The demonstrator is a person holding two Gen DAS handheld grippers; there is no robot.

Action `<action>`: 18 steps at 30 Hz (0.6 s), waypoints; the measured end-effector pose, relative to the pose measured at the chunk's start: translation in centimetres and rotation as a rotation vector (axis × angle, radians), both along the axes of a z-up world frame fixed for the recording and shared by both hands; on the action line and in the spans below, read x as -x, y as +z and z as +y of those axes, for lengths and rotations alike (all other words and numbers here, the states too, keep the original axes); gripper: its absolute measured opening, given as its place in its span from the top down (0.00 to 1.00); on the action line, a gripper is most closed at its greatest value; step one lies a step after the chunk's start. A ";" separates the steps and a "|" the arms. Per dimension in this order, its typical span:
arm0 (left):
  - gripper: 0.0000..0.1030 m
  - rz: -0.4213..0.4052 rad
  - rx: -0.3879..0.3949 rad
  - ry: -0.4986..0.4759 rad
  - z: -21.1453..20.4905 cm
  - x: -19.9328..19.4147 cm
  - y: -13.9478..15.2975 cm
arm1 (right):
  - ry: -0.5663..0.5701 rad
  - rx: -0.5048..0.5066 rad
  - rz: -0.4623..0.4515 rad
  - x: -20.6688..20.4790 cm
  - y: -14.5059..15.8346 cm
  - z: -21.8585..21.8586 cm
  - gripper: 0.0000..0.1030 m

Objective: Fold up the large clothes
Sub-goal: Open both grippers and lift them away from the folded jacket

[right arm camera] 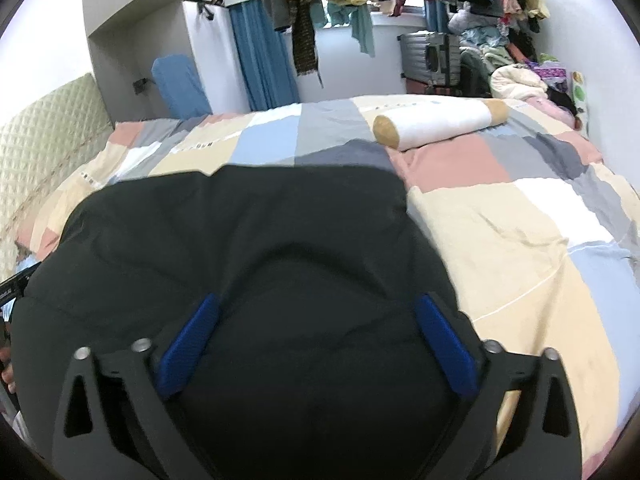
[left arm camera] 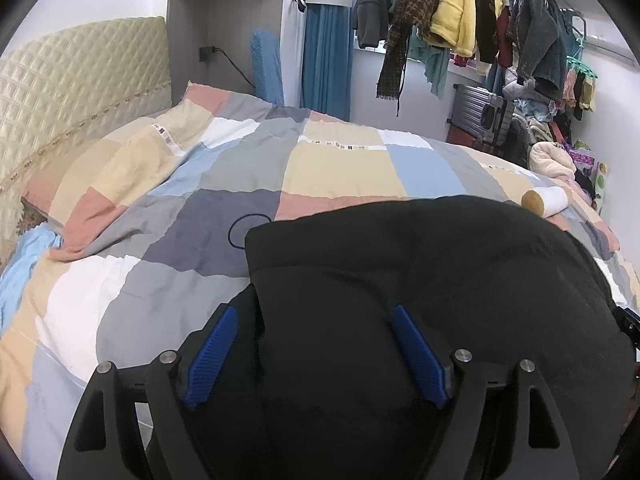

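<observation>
The black garment (left arm camera: 420, 280) is one big dark blob on the patchwork quilt (left arm camera: 200, 208), so folds, seams and which part is a sleeve are really hard to make out, and its near edge is cut off below both views. The left gripper (left arm camera: 314, 322) has its blue fingers (left arm camera: 214, 356) spread fairly wide with fabric bulging up between them; can't tell if the pads actually press it. Same with the right gripper (right arm camera: 316, 312): its jaws are spread very wide, cloth mounded between them, no clear pinch. The garment's far edge runs straight across the quilt, with a thin dark loop (left arm camera: 246, 230) poking out at the far left corner. There's open quilt left, right and beyond; a white bolster pillow (right arm camera: 440, 124) lies far right, apart from the garment.
</observation>
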State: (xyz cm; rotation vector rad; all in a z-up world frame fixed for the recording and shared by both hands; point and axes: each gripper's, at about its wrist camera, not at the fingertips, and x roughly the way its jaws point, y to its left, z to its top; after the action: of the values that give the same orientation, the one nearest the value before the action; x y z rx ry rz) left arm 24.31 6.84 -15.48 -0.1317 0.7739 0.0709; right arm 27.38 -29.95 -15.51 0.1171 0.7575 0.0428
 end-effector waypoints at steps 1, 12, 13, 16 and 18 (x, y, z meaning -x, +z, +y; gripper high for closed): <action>0.22 0.003 0.010 -0.001 0.0 0.0 0.3 | -0.004 0.000 -0.005 0.0 0.3 0.0 0.00; 0.08 -0.122 0.033 0.000 -0.2 4.5 8.0 | 0.020 0.005 -0.087 3.1 6.0 1.7 0.00; 0.08 -0.122 0.043 0.009 -0.2 5.1 9.2 | 0.014 0.004 -0.100 3.7 7.0 1.8 0.00; 0.08 -0.159 0.051 0.011 -0.5 7.5 13.1 | 0.013 -0.020 -0.150 5.6 10.4 2.2 0.00; 0.08 -0.189 0.048 0.013 -0.8 9.3 15.5 | 0.029 -0.050 -0.197 7.0 13.0 2.4 0.00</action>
State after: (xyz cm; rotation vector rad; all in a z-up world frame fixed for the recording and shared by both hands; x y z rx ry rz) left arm 15.03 6.01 0.03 -0.1860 0.5859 0.0511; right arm 20.38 -27.56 -2.51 0.1475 0.5618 0.0991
